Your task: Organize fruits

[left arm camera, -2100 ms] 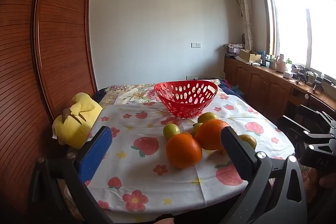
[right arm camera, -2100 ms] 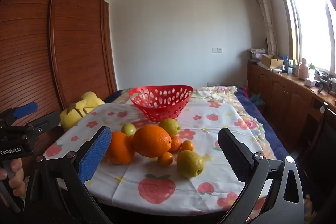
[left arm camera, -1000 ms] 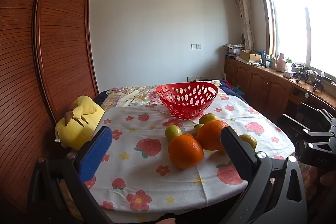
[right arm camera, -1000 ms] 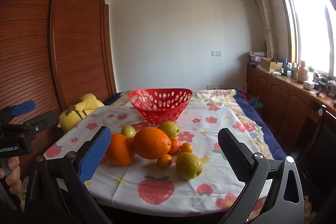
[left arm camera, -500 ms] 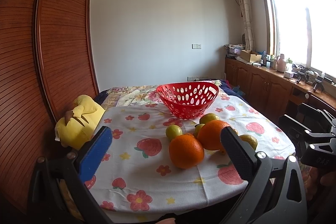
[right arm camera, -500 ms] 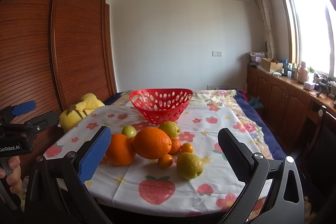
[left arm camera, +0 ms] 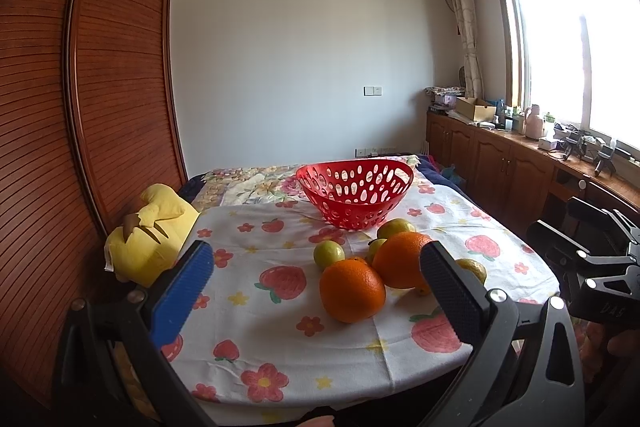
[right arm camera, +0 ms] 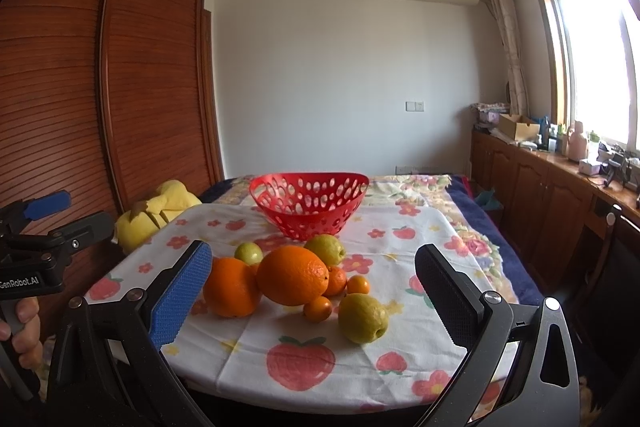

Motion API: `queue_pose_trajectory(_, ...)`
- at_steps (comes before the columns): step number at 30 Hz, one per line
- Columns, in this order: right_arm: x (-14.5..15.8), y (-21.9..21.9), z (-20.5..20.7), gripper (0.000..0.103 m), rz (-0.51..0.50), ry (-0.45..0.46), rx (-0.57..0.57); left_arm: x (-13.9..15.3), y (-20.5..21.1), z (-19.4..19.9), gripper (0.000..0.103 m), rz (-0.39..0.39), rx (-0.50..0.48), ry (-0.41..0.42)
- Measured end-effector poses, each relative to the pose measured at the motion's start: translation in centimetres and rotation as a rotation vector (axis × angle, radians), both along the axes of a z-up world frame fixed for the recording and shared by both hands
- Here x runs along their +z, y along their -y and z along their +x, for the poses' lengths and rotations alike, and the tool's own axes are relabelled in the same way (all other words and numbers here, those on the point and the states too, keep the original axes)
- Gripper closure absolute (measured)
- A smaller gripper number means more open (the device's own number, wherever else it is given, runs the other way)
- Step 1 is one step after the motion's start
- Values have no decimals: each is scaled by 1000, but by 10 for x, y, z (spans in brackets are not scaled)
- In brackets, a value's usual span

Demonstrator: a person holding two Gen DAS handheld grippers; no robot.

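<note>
An empty red perforated basket (left arm camera: 355,193) (right arm camera: 309,201) stands at the far middle of the table. In front of it lies a cluster of fruit: two large oranges (left arm camera: 352,289) (right arm camera: 292,275), green-yellow lemons (right arm camera: 363,317) (left arm camera: 329,254) and small tangerines (right arm camera: 317,308). My left gripper (left arm camera: 316,291) is open and empty, held before the table's near edge, facing the oranges. My right gripper (right arm camera: 312,291) is open and empty, also short of the fruit.
A floral strawberry tablecloth (left arm camera: 280,311) covers the table. A yellow plush toy (left arm camera: 150,235) sits at the table's left edge by a wooden slatted wardrobe (left arm camera: 80,131). Wooden cabinets (right arm camera: 560,195) with clutter run under the window on the right.
Both grippers stay open and nearly still; the views shift only slightly. No fruit has moved.
</note>
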State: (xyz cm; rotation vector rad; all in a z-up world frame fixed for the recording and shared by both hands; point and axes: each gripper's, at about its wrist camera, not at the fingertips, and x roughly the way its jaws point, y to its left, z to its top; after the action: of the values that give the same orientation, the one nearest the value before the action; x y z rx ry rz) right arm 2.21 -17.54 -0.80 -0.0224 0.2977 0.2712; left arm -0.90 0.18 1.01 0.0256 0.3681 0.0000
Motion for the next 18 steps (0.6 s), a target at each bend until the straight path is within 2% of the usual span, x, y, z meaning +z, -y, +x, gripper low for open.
queue_pose_trajectory(18,-1,1,-2,0,1,2,3,2,1,-2,0,2,-7,-2)
